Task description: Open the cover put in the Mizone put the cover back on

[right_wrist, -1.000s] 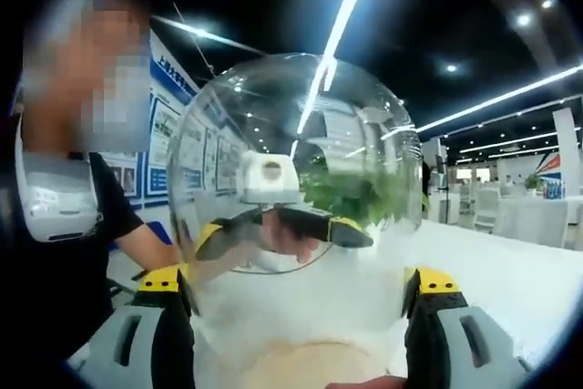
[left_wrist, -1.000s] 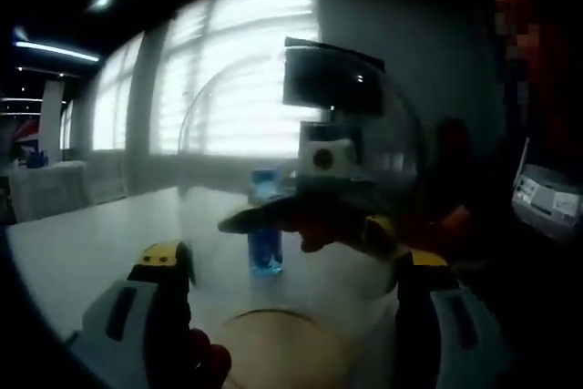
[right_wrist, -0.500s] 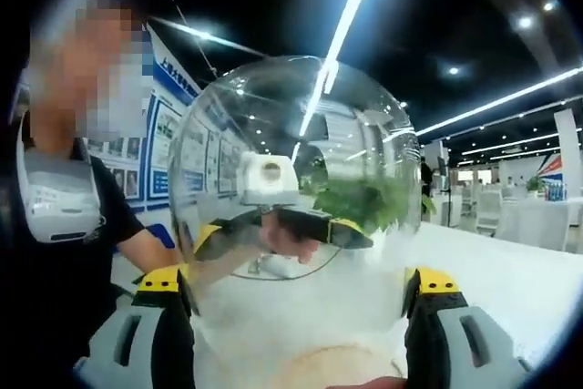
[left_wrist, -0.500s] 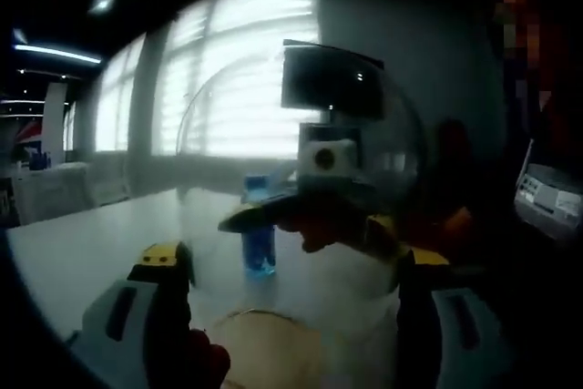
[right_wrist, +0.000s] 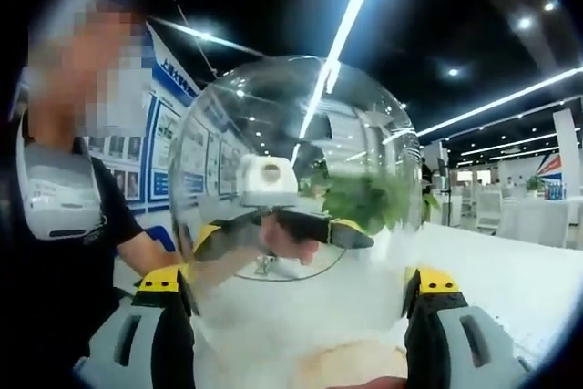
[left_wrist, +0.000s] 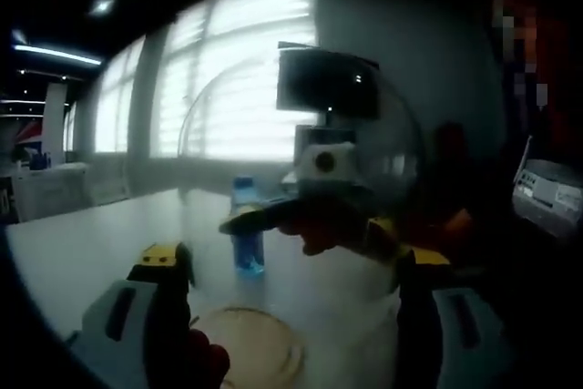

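Both the left gripper (left_wrist: 291, 316) and the right gripper (right_wrist: 299, 316) pinch the clear dome cover (right_wrist: 296, 189) at frame center, while the blue Mizone bottle (left_wrist: 244, 230) stands on the white table (left_wrist: 82, 252) behind it.

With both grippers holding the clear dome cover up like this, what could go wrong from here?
1. The clear dome cover sits between both grippers' jaws, and the right gripper and left gripper face each other through it. Uneven squeezing might let the smooth dome slip or tilt.
2. The blue bottle stands upright on the white table beyond the dome. A careless swing might knock it over.
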`<state>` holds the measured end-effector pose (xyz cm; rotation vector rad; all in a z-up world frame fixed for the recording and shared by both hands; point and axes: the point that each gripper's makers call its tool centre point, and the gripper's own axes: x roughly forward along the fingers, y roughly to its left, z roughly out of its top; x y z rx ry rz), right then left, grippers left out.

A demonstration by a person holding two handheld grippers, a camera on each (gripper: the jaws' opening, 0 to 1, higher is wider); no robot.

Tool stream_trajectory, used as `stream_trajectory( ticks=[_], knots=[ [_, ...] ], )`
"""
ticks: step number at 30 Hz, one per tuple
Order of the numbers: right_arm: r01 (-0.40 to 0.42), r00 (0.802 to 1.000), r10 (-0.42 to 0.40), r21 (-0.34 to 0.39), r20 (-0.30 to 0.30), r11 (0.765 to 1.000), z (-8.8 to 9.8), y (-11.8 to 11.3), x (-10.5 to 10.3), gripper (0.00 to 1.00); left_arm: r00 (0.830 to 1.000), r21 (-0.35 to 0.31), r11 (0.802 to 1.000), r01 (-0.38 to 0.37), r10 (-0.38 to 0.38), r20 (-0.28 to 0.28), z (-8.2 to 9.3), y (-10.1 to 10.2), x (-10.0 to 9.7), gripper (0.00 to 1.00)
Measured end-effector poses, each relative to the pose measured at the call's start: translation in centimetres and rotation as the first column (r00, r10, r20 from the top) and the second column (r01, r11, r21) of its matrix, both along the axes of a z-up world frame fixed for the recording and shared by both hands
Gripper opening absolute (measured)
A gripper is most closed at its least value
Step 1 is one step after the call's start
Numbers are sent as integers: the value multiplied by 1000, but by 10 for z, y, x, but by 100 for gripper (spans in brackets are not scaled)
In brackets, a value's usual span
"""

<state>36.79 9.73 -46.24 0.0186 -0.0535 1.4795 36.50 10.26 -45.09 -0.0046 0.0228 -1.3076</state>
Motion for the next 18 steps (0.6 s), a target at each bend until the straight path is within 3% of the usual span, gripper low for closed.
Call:
stream_trajectory(
  ticks=[9, 18],
  knots=[
    [8, 1000, -8, 22, 11, 1000, 1, 0, -2, 90, 1000, 37, 999, 4, -5, 7, 2, -1, 0, 81],
    [3, 1000, -3, 26, -5, 1000, -4, -3, 16, 90, 1000, 47, 999, -7, 7, -13, -5, -4, 17, 82]
  ],
)
